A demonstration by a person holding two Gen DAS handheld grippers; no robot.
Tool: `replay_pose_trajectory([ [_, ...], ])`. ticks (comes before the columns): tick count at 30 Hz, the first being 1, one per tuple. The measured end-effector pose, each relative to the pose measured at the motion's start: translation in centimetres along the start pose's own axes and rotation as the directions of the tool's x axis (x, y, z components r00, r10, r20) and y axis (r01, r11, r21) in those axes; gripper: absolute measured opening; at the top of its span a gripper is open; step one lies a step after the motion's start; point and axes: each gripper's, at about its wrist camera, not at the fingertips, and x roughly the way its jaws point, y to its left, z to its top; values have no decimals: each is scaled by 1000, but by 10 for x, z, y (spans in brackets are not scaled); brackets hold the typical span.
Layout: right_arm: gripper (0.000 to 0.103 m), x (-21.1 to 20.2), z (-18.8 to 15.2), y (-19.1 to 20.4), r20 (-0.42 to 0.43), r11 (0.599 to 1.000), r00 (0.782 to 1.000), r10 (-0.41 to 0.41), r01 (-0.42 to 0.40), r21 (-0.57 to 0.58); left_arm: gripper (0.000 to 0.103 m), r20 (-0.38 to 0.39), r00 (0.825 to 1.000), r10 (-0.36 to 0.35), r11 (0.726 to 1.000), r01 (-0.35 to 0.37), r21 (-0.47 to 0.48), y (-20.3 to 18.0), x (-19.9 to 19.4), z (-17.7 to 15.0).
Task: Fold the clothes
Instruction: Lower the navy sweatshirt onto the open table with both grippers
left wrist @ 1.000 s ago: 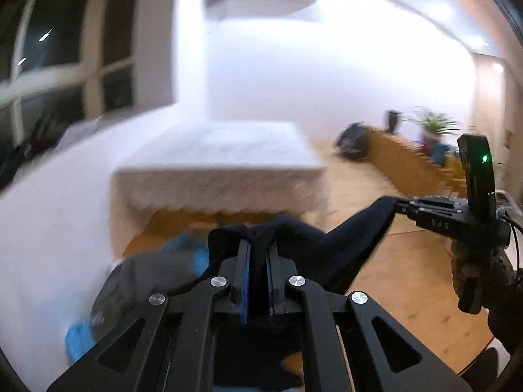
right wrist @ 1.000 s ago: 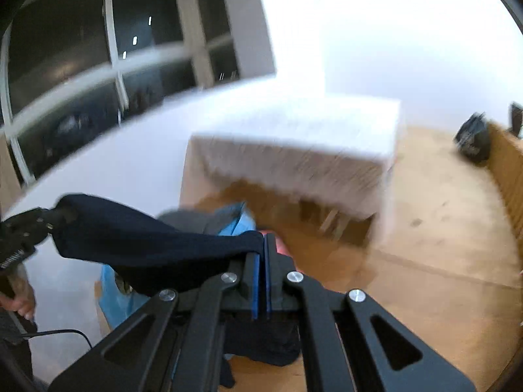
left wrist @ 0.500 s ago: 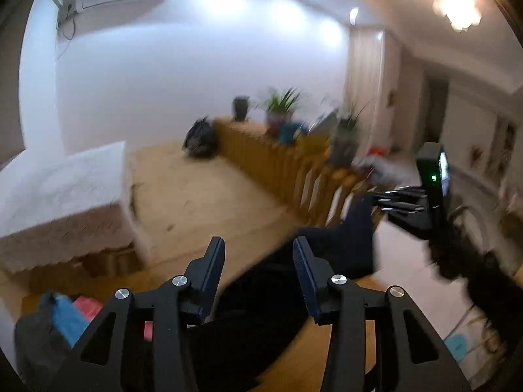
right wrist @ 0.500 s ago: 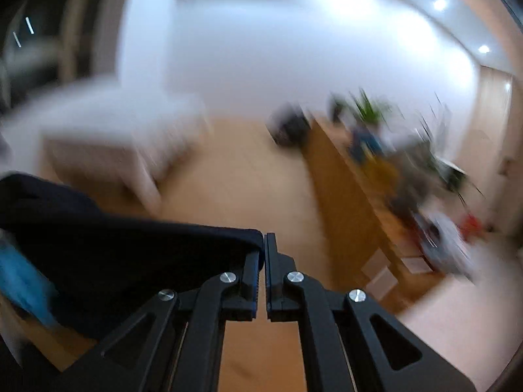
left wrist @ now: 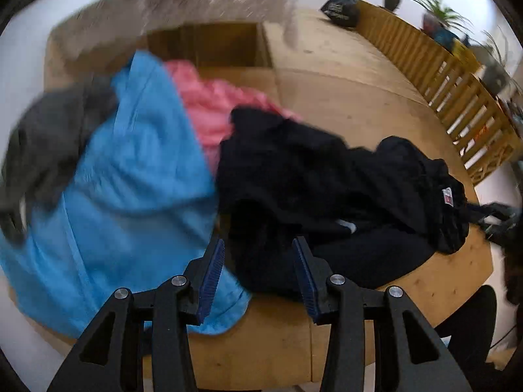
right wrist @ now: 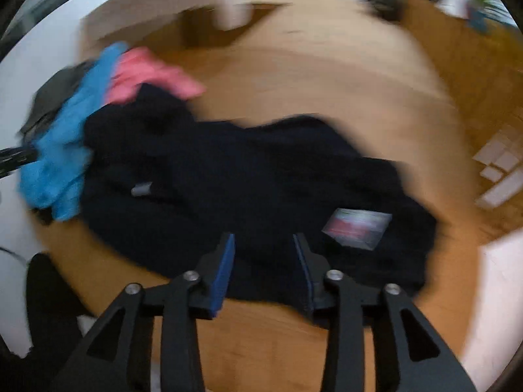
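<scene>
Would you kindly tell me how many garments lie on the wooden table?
4: black garment nearest, blue garment left, pink garment behind, grey garment far left. More may hide underneath.

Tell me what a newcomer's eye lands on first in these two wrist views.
A crumpled black garment sprawls across the middle of the round wooden table, its red-and-white label showing near the table's right edge. Left of it lies a bright blue garment, with a pink garment bunched behind.
</scene>
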Motion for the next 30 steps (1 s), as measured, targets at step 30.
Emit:
replay_pose_trajectory([
  [30, 10, -28, 27, -131, -7, 933, 961, -277, 270, 237, 41, 7, 998, -61, 976, 58, 208, -39, 29, 41],
])
